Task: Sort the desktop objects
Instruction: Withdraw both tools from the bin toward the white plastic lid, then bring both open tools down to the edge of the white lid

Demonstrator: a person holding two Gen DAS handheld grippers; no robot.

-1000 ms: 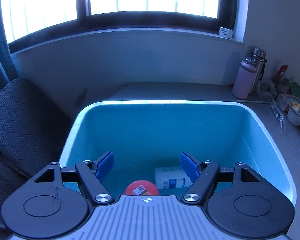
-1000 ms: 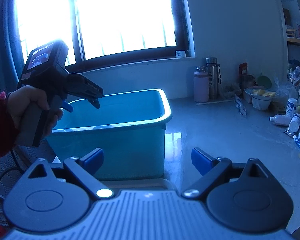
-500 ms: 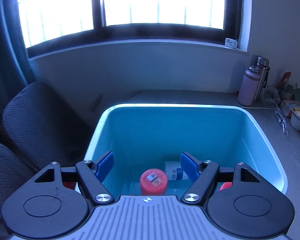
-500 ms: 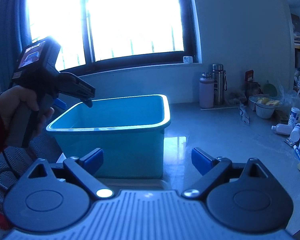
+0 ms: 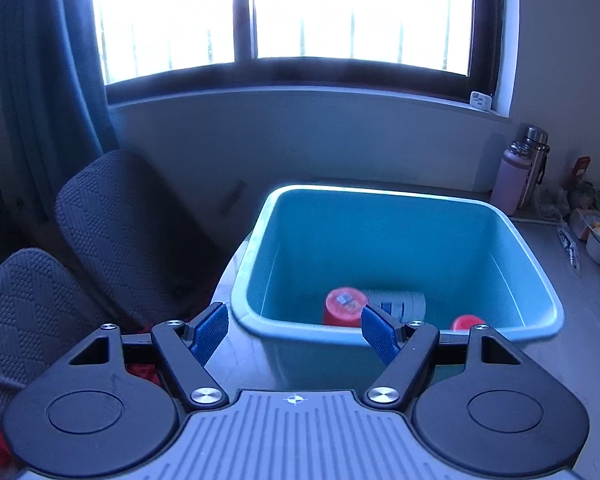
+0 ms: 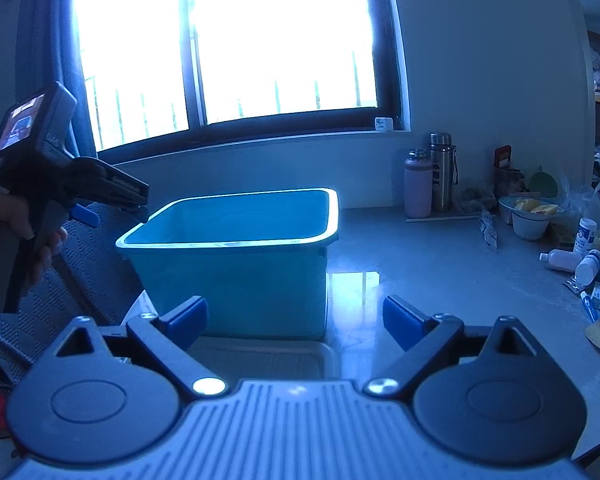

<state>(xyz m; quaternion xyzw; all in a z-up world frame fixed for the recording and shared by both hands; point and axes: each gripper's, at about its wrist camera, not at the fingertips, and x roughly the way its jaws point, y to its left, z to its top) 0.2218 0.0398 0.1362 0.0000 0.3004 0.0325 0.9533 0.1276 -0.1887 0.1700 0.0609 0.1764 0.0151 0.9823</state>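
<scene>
Teal bin (image 5: 516, 240): smooth moulded plastic, slight sheen on rim. Countertop (image 6: 420, 264), right of bin: smooth, glossy, mirrors window light. Chairs (image 5: 112, 216), left: coarse woven cloth, matt, diamond texture. Left gripper (image 5: 294, 326) and right gripper (image 6: 294, 318): matt black plastic arms, bright metal pivot screws, blue matt pads, grey ribbed body. Far right: flask (image 6: 441, 170) brushed metal; pink bottle (image 6: 418, 190) matt finish. Small bowl (image 6: 530, 222): glossy white, looks ceramic. Window frame (image 5: 300, 74): dark, matt.

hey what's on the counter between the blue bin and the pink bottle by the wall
Nothing. In the right wrist view, the counter between the blue bin and the pink bottle is bare, showing only glare.
</scene>
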